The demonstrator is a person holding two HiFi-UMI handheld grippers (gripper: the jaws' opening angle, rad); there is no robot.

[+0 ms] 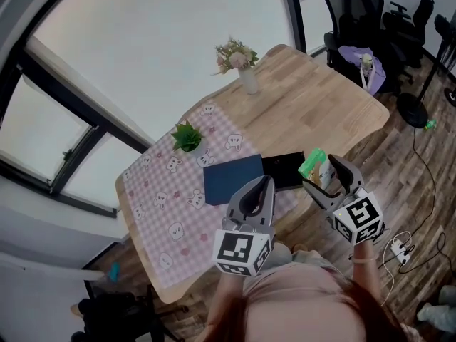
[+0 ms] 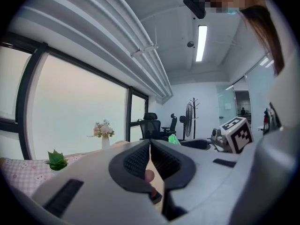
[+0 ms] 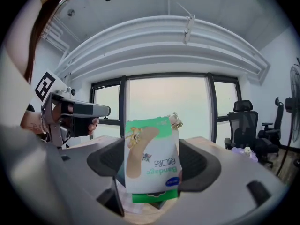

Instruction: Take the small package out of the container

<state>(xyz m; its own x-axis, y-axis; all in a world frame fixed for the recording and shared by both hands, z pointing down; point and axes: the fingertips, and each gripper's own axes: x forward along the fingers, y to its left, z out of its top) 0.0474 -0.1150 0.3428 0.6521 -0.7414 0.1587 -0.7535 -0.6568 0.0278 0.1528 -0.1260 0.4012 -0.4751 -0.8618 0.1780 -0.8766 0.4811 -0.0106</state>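
Right gripper (image 1: pixel 322 171): clamped on upright small package (image 3: pixel 152 156), raised beside container (image 1: pixel 285 169) right end.
Left gripper (image 2: pixel 150 149): jaws together, empty.

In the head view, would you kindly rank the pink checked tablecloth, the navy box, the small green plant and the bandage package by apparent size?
1. pink checked tablecloth
2. navy box
3. small green plant and bandage package look alike; the package, raised in the right tool, is nearer the camera, so unranked.

The grey right gripper (image 3: pixel 151 165) clamps a white-and-green bandage package (image 3: pixel 151 159), printed side facing the camera, upside down
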